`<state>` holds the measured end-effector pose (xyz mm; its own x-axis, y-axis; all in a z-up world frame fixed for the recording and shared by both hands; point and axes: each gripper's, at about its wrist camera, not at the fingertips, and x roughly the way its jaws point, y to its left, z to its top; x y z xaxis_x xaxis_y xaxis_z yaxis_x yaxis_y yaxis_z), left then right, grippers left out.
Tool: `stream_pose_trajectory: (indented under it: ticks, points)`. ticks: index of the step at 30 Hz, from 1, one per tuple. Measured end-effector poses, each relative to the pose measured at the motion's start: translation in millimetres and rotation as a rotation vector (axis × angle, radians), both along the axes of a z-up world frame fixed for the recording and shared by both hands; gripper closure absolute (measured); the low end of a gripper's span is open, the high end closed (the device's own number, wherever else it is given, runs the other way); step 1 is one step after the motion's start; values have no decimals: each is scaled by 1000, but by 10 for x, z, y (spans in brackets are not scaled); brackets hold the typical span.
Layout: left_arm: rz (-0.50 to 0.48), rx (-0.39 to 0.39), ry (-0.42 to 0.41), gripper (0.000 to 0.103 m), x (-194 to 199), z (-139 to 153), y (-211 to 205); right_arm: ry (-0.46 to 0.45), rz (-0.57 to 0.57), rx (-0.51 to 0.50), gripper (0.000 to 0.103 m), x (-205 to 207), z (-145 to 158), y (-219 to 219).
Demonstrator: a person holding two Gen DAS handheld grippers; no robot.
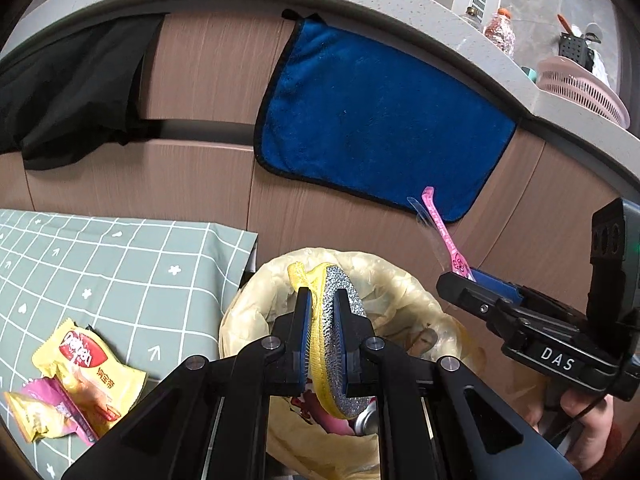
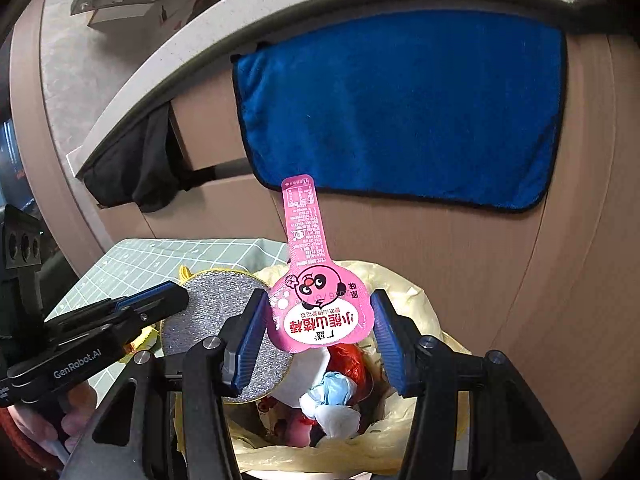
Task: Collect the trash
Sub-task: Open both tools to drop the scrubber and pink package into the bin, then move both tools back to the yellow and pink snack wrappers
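My left gripper [image 1: 322, 294] is shut on a round scouring pad [image 1: 347, 283], silver with a yellow edge, held on edge above the bin's mouth. The bin [image 1: 400, 280] is lined with a pale yellow bag and holds crumpled trash. To the right, my right gripper [image 1: 464, 276] grips a pink lollipop-shaped wrapper [image 1: 440, 228] that sticks upward. In the right wrist view the right gripper [image 2: 319, 298] has its blue pads pressed on both sides of the wrapper [image 2: 320, 312], over the bin [image 2: 416, 320]. The pad [image 2: 216, 300] and left gripper [image 2: 176, 298] are at the left.
Yellow and pink snack wrappers [image 1: 80, 364] lie on a green grid cloth [image 1: 120, 264] left of the bin. Behind the bin stand brown cabinet fronts with a blue towel [image 1: 380, 120] and a black cloth [image 1: 72, 92] hanging. A pink basket [image 1: 576, 88] sits on the counter above.
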<state>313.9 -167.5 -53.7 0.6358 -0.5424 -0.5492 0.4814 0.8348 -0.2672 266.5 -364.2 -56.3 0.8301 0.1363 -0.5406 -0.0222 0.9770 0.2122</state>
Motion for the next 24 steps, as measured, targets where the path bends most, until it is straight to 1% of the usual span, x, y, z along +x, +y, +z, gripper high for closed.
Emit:
stream_pose_trajectory:
  ticks: [1,4,5,6,7,9,11,13,15,20,24]
  points:
    - [-4,-10,12,92,10,1,7,1,-1,2,54,3,-7,2]
    - [-19,-55,46,85,48,7,38,5,2,6,52,25,-18,12]
    - [-26,-64,60,78,62,10,45,8,-3,4,48,31,-25,16]
    - [-25,-69,70,73,68,18,57,8,-12,1,44,29,-25,15]
    - [-18,-72,69,72,61,34,72,8,-25,-1,43,20,-25,15]
    - [16,-65,36,70,11,98,139,9,-28,4,40,-7,-15,15]
    - [64,-43,-25,70,-79,197,262,4,-25,6,37,-68,9,39]
    - [105,-33,-81,70,-168,301,422,3,-18,-6,36,-113,35,98]
    - [165,-33,-128,70,-272,408,635,6,-4,-22,36,-152,64,186]
    - [302,-70,-174,69,-495,621,1271,-18,66,-69,36,-242,183,559]
    - [367,-59,-194,67,-613,707,1703,-48,152,-99,36,-290,274,952]
